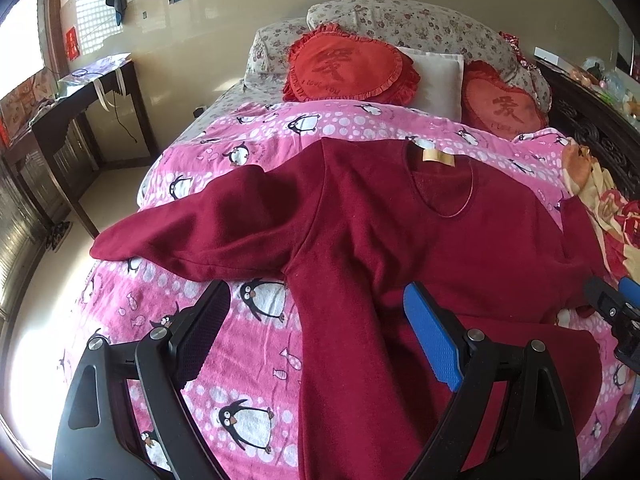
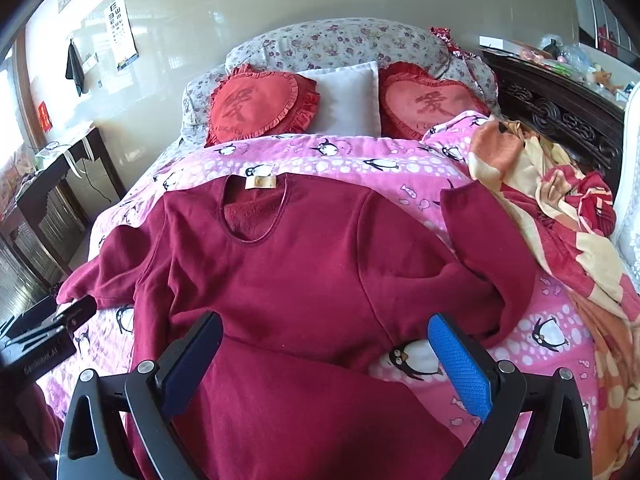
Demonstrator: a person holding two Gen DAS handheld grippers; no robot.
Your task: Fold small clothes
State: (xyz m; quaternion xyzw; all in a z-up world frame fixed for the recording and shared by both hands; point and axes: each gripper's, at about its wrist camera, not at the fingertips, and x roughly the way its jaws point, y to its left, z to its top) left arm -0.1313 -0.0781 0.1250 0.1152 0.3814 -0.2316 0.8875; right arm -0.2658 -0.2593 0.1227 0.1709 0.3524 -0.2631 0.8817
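- A dark red long-sleeved top [image 2: 304,264] lies flat, neckline away from the cameras, on a pink penguin-print quilt [image 2: 400,172] covering the bed.
- Its hem is folded up over the lower body; one sleeve is bent back across the quilt, the other stretches toward the bed edge.
- The left gripper [image 1: 316,336] and right gripper [image 2: 324,360] each hover above the top, fingers spread wide, holding nothing.
- Two red heart cushions [image 2: 260,104], a white pillow [image 2: 348,96] and a floral bolster [image 2: 340,44] sit at the headboard end.
- A dark wooden desk [image 1: 80,108] stands by the wall.

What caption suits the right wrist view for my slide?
Open right gripper above a dark red top spread on a penguin duvet.
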